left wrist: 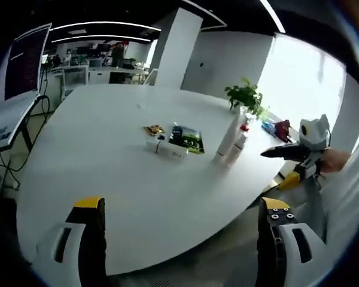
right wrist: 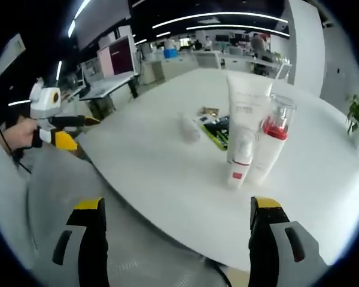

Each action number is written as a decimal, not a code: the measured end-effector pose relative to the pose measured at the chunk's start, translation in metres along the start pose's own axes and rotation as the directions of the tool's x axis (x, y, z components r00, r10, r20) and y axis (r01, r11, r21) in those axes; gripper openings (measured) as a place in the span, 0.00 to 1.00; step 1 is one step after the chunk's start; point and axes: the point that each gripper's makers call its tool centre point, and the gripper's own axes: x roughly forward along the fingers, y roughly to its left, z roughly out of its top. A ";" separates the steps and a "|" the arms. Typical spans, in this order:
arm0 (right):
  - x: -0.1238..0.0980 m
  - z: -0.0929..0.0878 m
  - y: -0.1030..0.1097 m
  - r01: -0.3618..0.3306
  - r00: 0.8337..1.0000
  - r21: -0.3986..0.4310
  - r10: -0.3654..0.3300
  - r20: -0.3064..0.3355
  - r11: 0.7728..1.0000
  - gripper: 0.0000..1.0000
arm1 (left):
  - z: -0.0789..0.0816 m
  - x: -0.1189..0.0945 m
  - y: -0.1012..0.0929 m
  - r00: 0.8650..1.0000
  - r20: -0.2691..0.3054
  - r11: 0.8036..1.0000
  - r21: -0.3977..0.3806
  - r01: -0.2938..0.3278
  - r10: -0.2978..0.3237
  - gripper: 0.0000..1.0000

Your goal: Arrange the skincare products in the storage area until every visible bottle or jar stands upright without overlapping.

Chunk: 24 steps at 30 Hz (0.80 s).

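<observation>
Both grippers hang off the bench edge with nothing between their jaws. In the left gripper view the left gripper (left wrist: 182, 239) has its two jaws spread wide, above the near edge of the white bench (left wrist: 107, 155). In the right gripper view the right gripper (right wrist: 176, 239) is spread wide as well, over the rim of the same bench and the grey floor (right wrist: 66, 179) below it.

The skincare products stand together on the bench, all upright. In the right gripper view there is a tall white tube (right wrist: 246, 113), a clear bottle with a red collar (right wrist: 272, 140) just beside it on the right, and a small white bottle with a red band (right wrist: 240, 161) in front of them. They are so close that I cannot tell if they touch. A small clear jar (right wrist: 189, 128) stands apart to their left, and a flat green and black pack (right wrist: 218, 131) lies behind, near a small yellowish item (right wrist: 210, 111).

In the left gripper view the same bottles appear as a white group (left wrist: 232, 143) near the far side of the bench, with a green plant (left wrist: 246, 95) behind them. The right gripper comes in from the right of this view, held by a hand (left wrist: 335, 160); in the right gripper view, the left gripper comes in from the left.
</observation>
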 end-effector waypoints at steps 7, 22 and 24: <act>0.013 0.004 0.015 -0.046 0.998 -0.032 0.045 -0.046 0.998 0.99 | 0.007 -0.003 0.001 0.999 0.045 0.999 -0.038 -0.003 0.005 0.99; 0.040 0.031 0.038 -0.128 0.990 -0.113 0.120 -0.076 0.985 0.96 | 0.010 -0.006 0.006 0.998 0.064 0.999 -0.038 -0.013 0.015 0.99; 0.046 0.035 0.038 -0.139 0.988 -0.132 0.129 -0.084 0.981 0.96 | 0.010 -0.006 0.008 0.998 0.067 0.999 -0.040 -0.019 0.021 0.99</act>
